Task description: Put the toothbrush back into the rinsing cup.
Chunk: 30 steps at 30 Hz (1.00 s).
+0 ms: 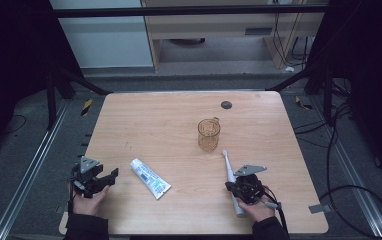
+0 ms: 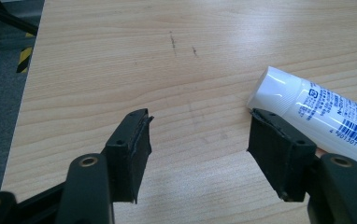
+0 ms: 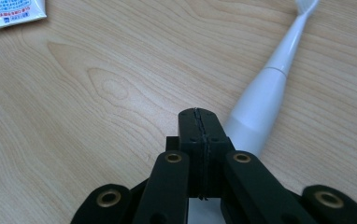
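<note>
on the near left corner of the pale wooden bench (image 1: 179, 110), my left gripper (image 1: 110, 176) rests low with its two black jaws standing wide apart and nothing but bare wood between them. in the left gripper view that left gripper (image 2: 197, 140) has the white cap end of the white toothpaste tube with blue print (image 2: 317, 105) lying just past its right-hand jaw; whether jaw and tube touch i cannot tell. from the high view the white toothpaste tube with blue print (image 1: 150, 178) lies flat and slanted on the bench, between my two hands and nearer the left one. on the near right side my right gripper (image 1: 230, 186) is closed, its jaws pressed flat together with nothing pinched between them, as the right gripper view shows (image 3: 200, 114). the white electric toothbrush with a slim neck (image 3: 270, 88) lies flat just beside that closed right gripper, its handle running under the gripper's right side and its bristle head pointing away toward the far edge. in the high view the toothbrush (image 1: 228, 169) lies along the bench with its head near the clear amber plastic cup with a handle (image 1: 209, 135), which stands upright a little beyond it. a small dark round disc (image 1: 226, 104) sits farther back on the bench.
</note>
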Each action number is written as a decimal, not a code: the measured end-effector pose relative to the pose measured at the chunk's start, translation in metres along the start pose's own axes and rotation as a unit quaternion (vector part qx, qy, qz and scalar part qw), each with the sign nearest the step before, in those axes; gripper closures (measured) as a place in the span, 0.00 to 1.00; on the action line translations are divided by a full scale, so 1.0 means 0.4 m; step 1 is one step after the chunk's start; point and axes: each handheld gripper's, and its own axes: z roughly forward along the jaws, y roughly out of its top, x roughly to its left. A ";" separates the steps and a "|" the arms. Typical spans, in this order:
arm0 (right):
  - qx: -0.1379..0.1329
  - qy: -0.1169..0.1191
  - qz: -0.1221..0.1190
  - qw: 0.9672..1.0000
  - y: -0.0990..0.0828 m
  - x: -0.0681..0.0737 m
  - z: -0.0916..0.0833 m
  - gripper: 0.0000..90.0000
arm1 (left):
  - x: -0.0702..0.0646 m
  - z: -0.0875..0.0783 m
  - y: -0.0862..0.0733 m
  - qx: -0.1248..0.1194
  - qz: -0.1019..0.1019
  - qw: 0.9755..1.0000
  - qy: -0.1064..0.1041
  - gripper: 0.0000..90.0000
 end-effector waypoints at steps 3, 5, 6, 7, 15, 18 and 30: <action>0.002 0.001 0.001 1.000 -0.003 0.000 -0.004 1.00 | 0.000 0.000 0.000 0.000 0.000 1.000 0.000 0.42; 0.000 0.001 0.000 1.000 -0.005 0.000 -0.008 1.00 | 0.000 0.000 0.000 0.001 0.000 1.000 0.000 0.42; 0.000 0.001 0.001 1.000 -0.006 0.000 -0.011 1.00 | 0.000 0.000 0.000 0.000 0.000 1.000 0.000 0.42; 0.000 0.001 0.001 1.000 -0.008 0.000 -0.014 1.00 | 0.000 0.000 0.000 0.001 0.000 1.000 0.000 0.42; -0.003 0.009 0.007 1.000 -0.036 0.005 -0.042 1.00 | -0.001 0.000 0.000 0.000 0.001 1.000 0.000 0.42; 0.001 0.008 0.005 1.000 -0.045 0.008 -0.049 1.00 | 0.000 0.000 0.000 0.000 0.000 1.000 0.000 0.42; 0.005 0.001 0.009 1.000 -0.062 0.002 -0.066 1.00 | -0.001 0.000 0.000 0.001 0.000 1.000 -0.001 0.42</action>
